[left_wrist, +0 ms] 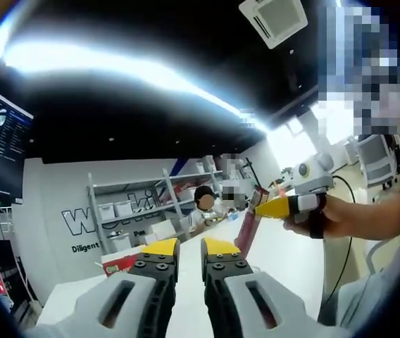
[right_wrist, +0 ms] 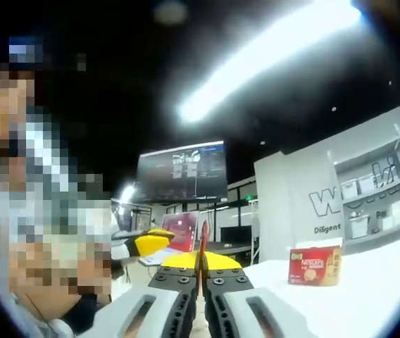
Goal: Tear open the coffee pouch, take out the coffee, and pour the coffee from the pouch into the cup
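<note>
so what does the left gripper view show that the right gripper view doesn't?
Left gripper view: a ceiling vent, a seated person, the hand holding the right gripper, and the left gripper with jaws apart.
Right gripper view: the Nescafe print on the box, and the right gripper's jaws shut on the pouch, seen edge-on.
Both: pouch, box, both grippers, shelf, monitor, table.

left gripper [left_wrist: 189, 248]: jaws parted | right gripper [right_wrist: 201, 262]: jaws closed, raised
</note>
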Motion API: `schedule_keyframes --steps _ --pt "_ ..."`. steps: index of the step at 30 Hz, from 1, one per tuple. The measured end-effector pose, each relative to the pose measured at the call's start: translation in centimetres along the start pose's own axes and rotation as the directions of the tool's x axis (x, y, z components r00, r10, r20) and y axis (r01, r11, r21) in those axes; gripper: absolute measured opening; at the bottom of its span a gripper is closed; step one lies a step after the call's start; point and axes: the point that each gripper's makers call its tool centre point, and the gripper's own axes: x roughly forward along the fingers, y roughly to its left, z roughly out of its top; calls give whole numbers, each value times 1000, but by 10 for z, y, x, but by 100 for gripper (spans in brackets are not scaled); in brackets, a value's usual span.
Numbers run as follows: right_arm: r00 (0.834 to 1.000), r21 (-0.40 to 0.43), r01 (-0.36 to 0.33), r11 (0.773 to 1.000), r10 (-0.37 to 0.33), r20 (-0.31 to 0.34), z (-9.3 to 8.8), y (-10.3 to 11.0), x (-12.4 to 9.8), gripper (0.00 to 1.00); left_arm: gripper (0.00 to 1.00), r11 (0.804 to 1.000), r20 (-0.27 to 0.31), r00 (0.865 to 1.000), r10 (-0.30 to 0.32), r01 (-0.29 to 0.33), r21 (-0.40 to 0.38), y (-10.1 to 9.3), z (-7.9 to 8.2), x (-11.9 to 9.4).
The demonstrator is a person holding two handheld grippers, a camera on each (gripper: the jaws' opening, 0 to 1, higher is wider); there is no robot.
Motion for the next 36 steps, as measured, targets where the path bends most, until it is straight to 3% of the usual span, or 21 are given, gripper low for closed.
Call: schedule_keyframes --steps 4,7,12,15,19,23,27,31,36 --pt "999 5 9 1000 -9 39 13 -3 -5 2 15 1000 0 1000 2 -2 0 1 0 -1" --pt "1000 -27 4 1000 -4 -19 1 0 0 2 15 1000 4 1000 6 -6 -3 4 1 -2" --pt "999 -29 -6 1000 7 45 14 5 -5 2 15 1000 -1 1000 8 -8 -6 5 -2 -1" --pt "1000 -71 10 997 -11 -16 -4 3 -1 2 15 1000 -7 1000 5 -5 -5 4 -4 0" --pt "1000 -50 6 999 -5 30 8 4 -6 2 15 1000 -6 1000 4 -5 -6 3 -4 0" --pt "1000 -59 7 998 -8 -13 0 3 -2 2 15 1000 -10 1000 1 -2 -6 1 -5 1" --pt "1000 -48 10 999 -9 25 12 3 -6 2 15 1000 -10 1000 1 -1 -6 1 -5 1" --pt "1000 -51 5 999 -5 -8 2 4 -3 2 15 1000 -12 1000 2 -2 -8 2 -6 1" --pt "1000 -22 12 1000 -12 20 16 4 -9 2 15 1000 -9 1000 5 -5 -8 3 -5 0"
